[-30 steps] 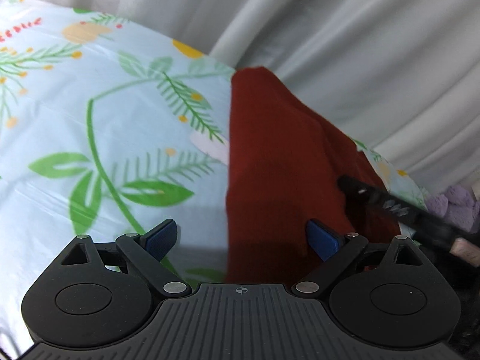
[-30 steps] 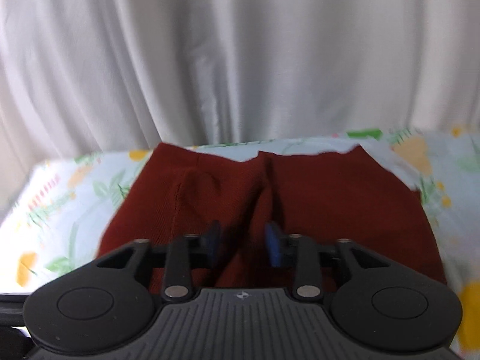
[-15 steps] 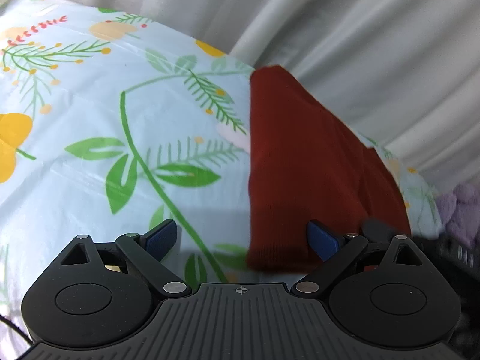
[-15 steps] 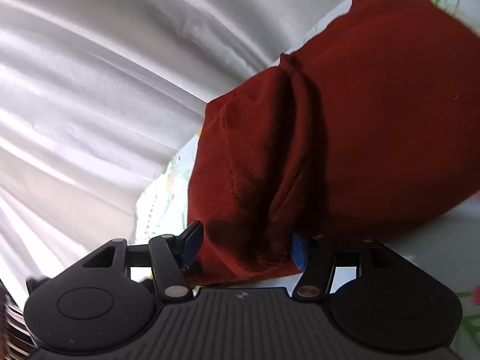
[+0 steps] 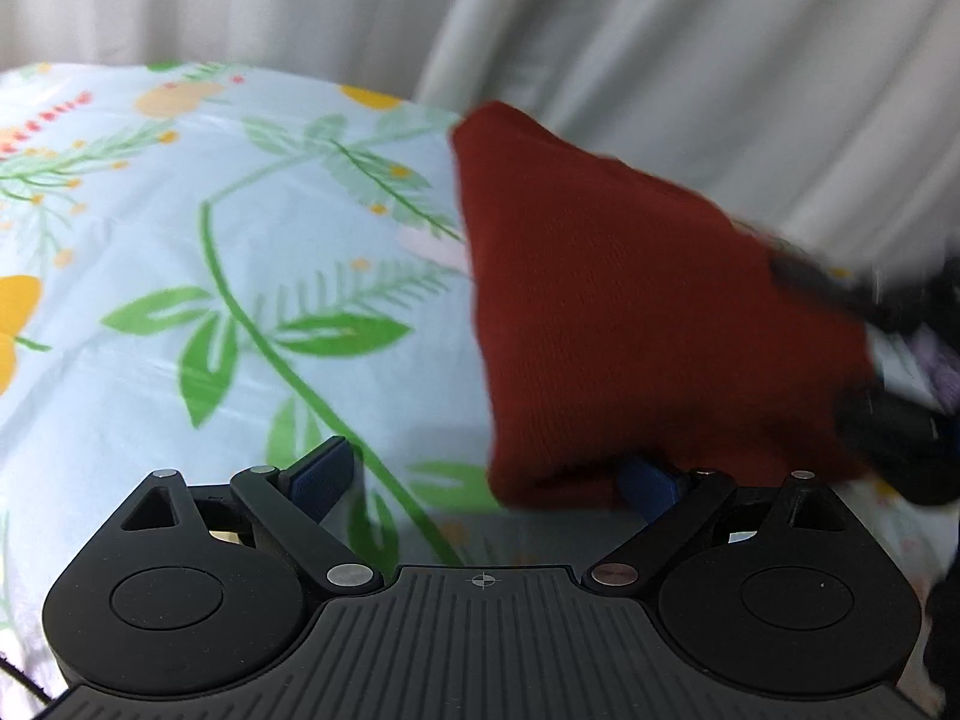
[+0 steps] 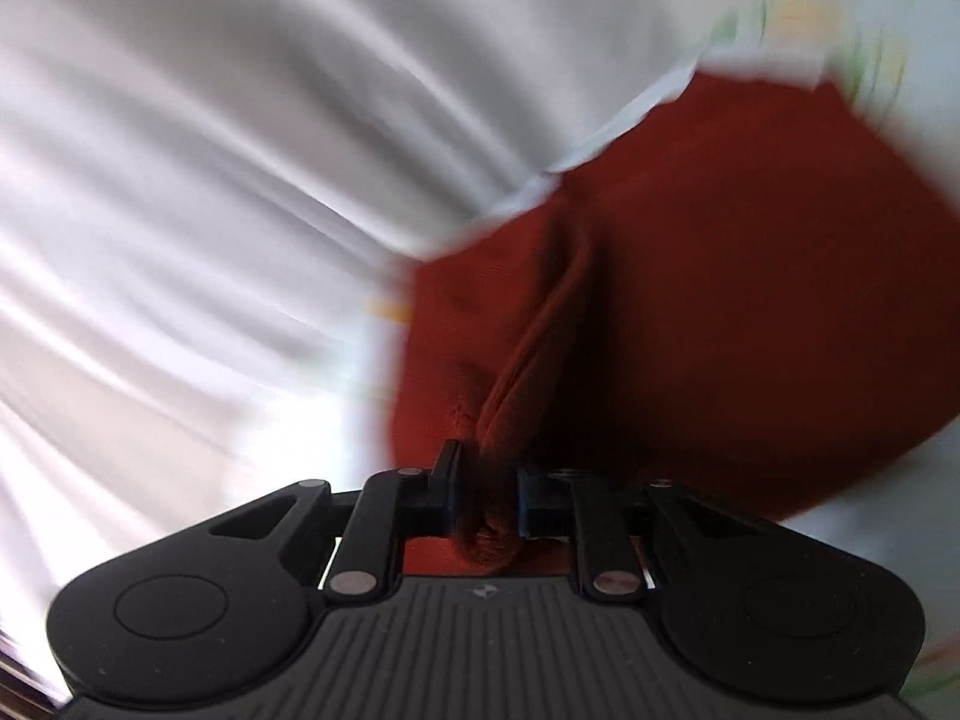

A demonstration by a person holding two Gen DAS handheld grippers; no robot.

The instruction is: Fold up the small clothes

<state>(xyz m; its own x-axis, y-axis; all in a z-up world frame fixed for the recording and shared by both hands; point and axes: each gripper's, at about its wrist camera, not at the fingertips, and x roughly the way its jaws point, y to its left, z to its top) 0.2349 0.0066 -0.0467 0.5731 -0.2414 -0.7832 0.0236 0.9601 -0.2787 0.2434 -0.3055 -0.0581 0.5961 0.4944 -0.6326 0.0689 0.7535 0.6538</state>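
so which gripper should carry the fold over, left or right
Right, most likely. The right gripper is already shut on a bunched pinch of the red garment. The left gripper is open, with only one finger at the cloth's near edge and the flowered sheet between its fingers.

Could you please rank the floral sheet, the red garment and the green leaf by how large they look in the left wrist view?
1. Floral sheet, largest.
2. Red garment, though it lies nearer the camera's right side, so true size is unsure.
3. Green leaf, smallest.
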